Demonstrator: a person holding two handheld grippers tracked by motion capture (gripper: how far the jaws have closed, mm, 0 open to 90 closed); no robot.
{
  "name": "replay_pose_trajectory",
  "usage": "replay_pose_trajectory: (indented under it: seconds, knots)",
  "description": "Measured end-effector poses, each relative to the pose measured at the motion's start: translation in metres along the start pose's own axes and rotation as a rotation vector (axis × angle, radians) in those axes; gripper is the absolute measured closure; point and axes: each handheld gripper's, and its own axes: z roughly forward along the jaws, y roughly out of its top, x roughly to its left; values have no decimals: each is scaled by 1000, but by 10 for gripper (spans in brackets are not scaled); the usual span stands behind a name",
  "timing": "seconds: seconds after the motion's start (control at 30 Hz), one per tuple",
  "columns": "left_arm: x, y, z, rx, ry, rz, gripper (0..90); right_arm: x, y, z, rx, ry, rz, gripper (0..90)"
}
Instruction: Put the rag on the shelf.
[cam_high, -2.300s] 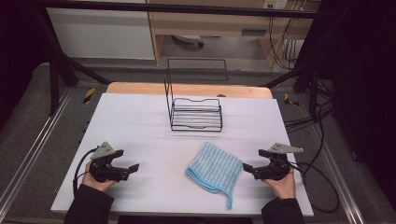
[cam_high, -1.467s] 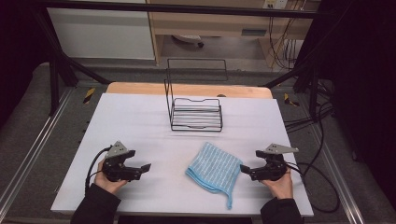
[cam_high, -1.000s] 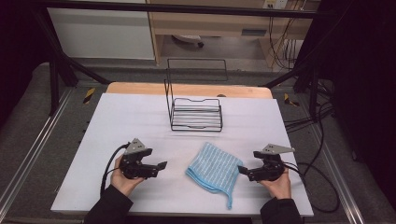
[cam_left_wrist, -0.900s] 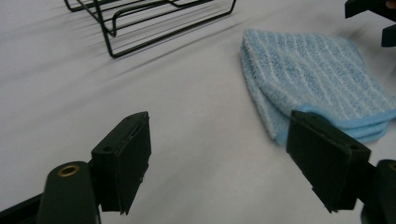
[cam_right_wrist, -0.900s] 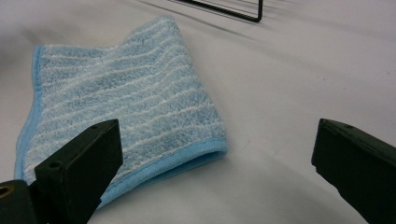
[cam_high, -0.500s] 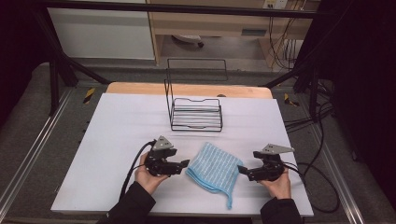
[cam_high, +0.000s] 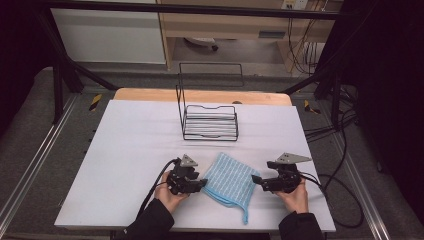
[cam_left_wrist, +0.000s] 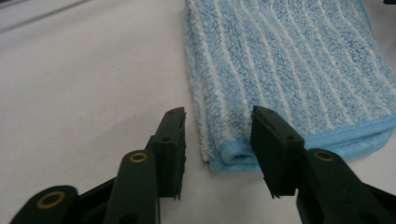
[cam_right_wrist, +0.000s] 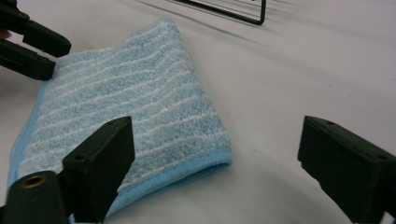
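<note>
A: Start at the left. What is the left gripper (cam_high: 202, 185) doing?

B: A hand (cam_high: 167, 192) holds it low on the white table (cam_high: 125, 150), tips aimed toward three o'clock. In the left gripper view its jaws stand parted, one on each side of the near corner of the folded towel (cam_left_wrist: 285, 70). The corner sits in the gap, not pinched as far as I can see.

A: And the towel's lie?

B: From above, the blue striped towel (cam_high: 229, 177) is at the table's six o'clock side, between the two grippers. Its long axis runs roughly from eleven o'clock to five o'clock, and a thin loop or tail trails off the five o'clock corner toward the table's edge.

A: Anything beyond it?

B: A black wire rack (cam_high: 210, 122) stands at twelve o'clock from the towel, well apart from it, with its tall back frame on the far side. Nothing lies between rack and towel.

A: The right side?

B: The right gripper (cam_high: 255, 179) is held at the towel's three o'clock edge, pointing toward nine o'clock. In the right gripper view its jaws are spread wide around the towel's (cam_right_wrist: 126, 112) near corner, without touching it. The left gripper's tips (cam_right_wrist: 32, 49) show at the far corner there.

A: What is unclear?

B: The rack is cut off at the top of the right gripper view, and the towel's fold layers are hard to count.
</note>
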Motion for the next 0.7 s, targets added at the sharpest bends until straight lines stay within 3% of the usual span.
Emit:
replay_pose_trajectory:
  seconds: [0.13,0.33,0.5,0.7]
  knots:
    - [-2,-1,1,5,-11,-12,646,2,4,5,6,0,9,249]
    - [-1,-2,4,13,-28,-48,696,1,7,20,59,0,-9,407]
    - [2,-3,5,16,-49,-81,728,-2,8,29,104,15,6,487]
    - [2,-2,6,17,-51,-86,792,-1,7,32,130,49,26,591]
